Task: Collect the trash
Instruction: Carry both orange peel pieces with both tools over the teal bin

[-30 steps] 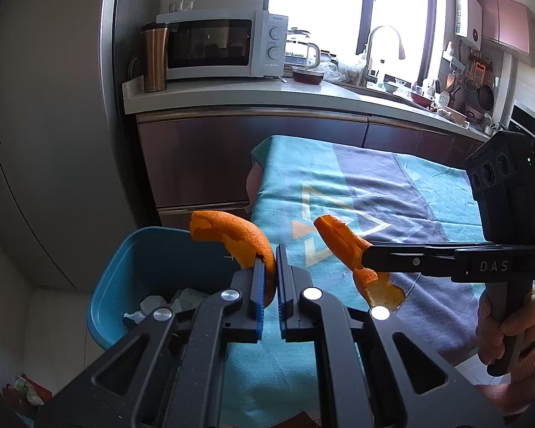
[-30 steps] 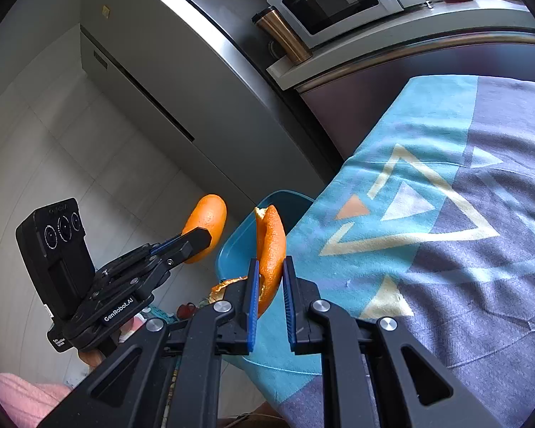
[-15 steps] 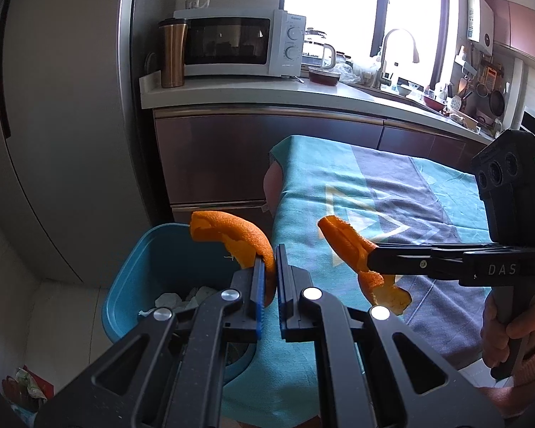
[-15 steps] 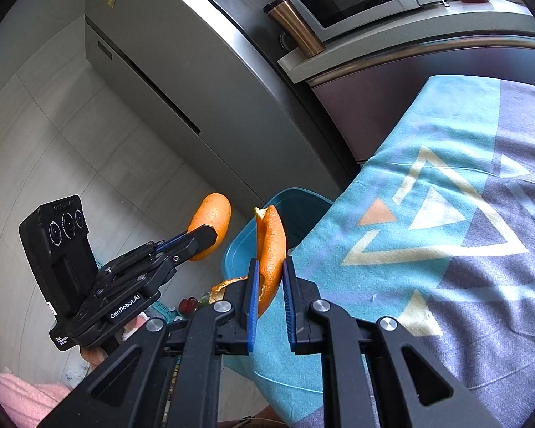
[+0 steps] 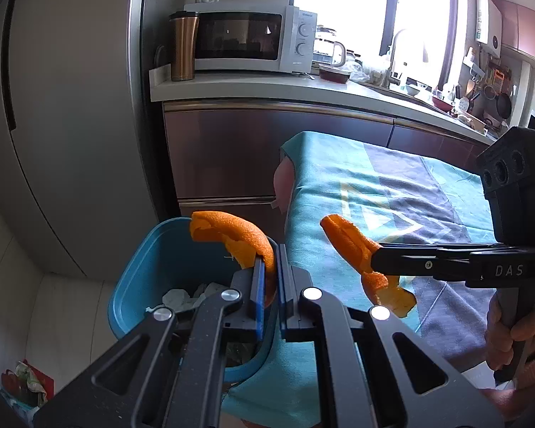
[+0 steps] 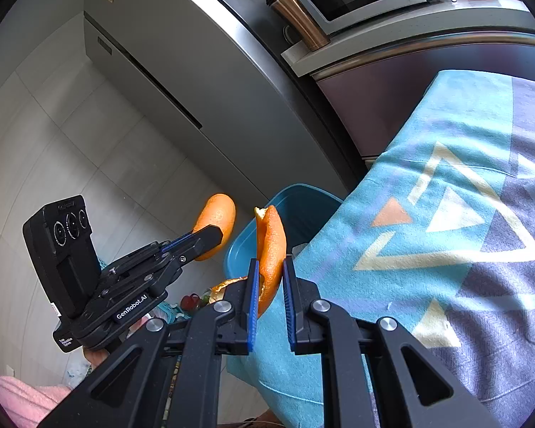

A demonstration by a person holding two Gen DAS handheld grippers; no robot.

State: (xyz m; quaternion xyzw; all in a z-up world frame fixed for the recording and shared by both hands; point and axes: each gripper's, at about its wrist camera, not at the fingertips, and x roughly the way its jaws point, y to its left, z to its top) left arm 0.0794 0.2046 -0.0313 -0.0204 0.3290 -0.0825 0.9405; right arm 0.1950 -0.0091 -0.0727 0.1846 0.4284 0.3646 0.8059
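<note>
Right, both tools clamped: left tool (image 5: 271, 278) on curled orange peel (image 5: 232, 235), right tool (image 6: 269, 285) w/ folded orange peel strip (image 6: 270, 246); light, floppy, pinch mid-strip.

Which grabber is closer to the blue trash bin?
Left. The left gripper holds its orange peel right over the blue bin. The right gripper holds its peel beside the bin, over the table's edge.

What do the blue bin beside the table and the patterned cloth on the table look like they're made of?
The blue bin looks like moulded plastic: smooth, rounded walls with a soft sheen. The patterned cloth looks like soft woven or fleecy fabric: matte and slightly fuzzy, draping over the table's edge. The exact fibre cannot be told.
</note>
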